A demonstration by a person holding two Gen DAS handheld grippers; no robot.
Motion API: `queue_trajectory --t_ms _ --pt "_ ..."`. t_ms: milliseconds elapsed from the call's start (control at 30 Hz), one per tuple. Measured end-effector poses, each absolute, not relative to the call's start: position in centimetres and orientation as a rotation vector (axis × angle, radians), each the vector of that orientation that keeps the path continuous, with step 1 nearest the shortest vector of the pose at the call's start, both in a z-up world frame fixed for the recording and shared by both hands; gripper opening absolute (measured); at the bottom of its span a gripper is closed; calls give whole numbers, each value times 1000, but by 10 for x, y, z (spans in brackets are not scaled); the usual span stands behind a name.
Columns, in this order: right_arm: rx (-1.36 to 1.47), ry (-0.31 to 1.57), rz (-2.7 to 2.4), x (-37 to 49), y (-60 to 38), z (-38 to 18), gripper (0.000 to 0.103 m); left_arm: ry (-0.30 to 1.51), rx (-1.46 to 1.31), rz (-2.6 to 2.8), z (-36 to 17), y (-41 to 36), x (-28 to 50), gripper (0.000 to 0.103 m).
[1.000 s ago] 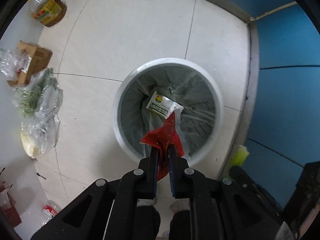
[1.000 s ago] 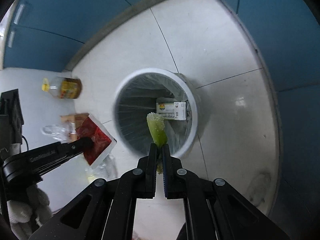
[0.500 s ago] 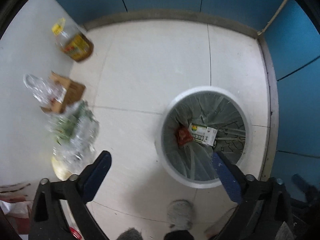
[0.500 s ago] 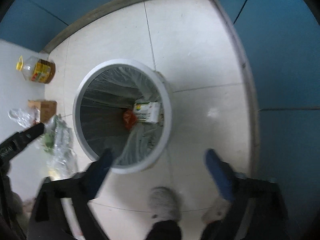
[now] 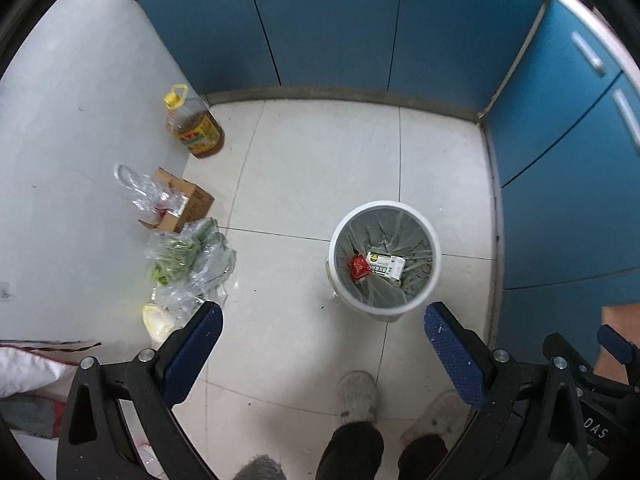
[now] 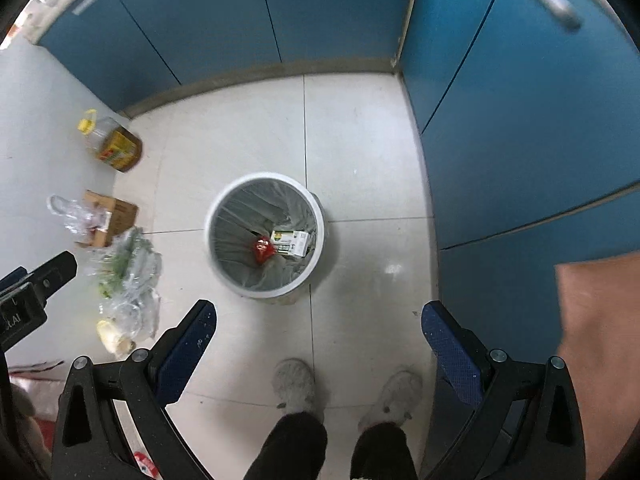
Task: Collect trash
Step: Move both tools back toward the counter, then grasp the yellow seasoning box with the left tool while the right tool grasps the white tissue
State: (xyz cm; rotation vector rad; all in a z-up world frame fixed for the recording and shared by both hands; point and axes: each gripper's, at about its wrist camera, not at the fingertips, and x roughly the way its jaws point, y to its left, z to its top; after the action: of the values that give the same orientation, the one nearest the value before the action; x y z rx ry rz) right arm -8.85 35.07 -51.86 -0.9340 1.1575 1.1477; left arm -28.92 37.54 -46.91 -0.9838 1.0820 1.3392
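High above the bin [image 5: 434, 258], the left gripper [image 5: 322, 326] and right gripper [image 6: 318, 322] both hang spread wide, holding nothing. Inside the bin lie a red wrapper [image 5: 359, 267] and, touching it, a carton [image 5: 386, 266]; any green scrap is hard to make out.

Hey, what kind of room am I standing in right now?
Most likely a home kitchen corner. Blue cabinet doors with bar handles line two sides, a big jug of cooking oil stands on the tiled floor, and a bag of green vegetables lies near a lined trash bin.
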Motion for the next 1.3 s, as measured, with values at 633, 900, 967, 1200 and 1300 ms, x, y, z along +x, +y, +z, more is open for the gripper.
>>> queue_trajectory --t_ms 633,900,967,1200,1300 --pt "-767 1079 1307 -90 233 -247 103 966 -856 1342 -238 264 -266 103" --pt "-493 1110 1293 -18 199 -190 103 911 -668 1377 -184 256 -193 103" --pt "-439 1107 1253 13 189 -180 103 891 -621 1352 -175 258 -160 103" --pt "-261 1161 944 164 114 -183 103 955 -478 1122 -163 255 0 103" --pt "-195 1200 754 239 67 -204 103 1025 -431 1009 -176 250 75 103"
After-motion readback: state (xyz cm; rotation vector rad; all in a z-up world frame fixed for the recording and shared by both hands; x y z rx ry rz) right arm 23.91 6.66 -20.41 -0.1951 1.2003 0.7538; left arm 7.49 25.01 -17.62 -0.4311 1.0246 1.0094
